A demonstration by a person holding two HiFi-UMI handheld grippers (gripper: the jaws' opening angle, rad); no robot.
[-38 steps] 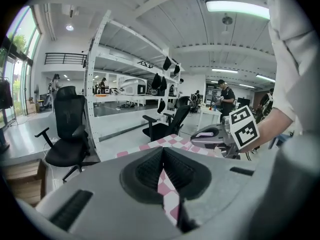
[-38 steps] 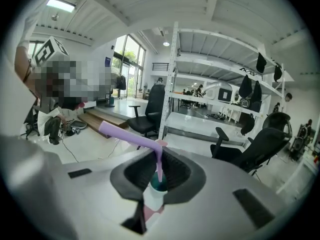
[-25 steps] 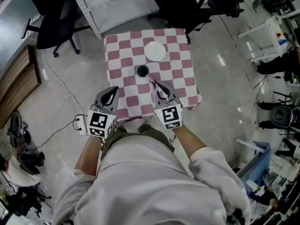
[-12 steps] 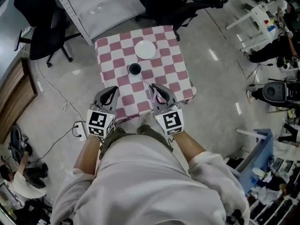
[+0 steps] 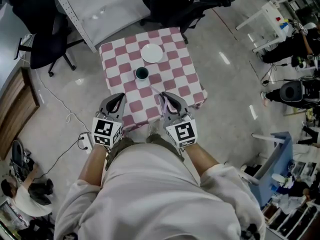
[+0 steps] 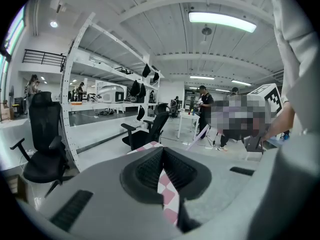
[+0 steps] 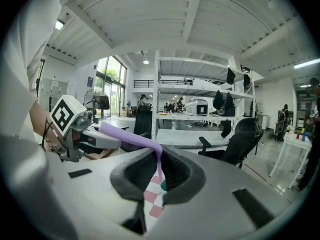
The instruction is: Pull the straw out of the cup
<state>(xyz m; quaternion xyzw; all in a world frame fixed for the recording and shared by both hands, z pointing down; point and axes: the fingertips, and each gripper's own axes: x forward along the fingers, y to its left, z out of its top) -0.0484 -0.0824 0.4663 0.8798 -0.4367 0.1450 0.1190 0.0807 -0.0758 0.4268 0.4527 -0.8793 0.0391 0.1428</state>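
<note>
Checkered surface, among office chairs and shelving, carries cup and plate. Right hand-held gripper clamps the purple straw, well clear of the cup. Left hand-held gripper is clenched, empty.

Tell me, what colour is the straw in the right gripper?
The straw is light purple, clearest in the right gripper view.
</note>
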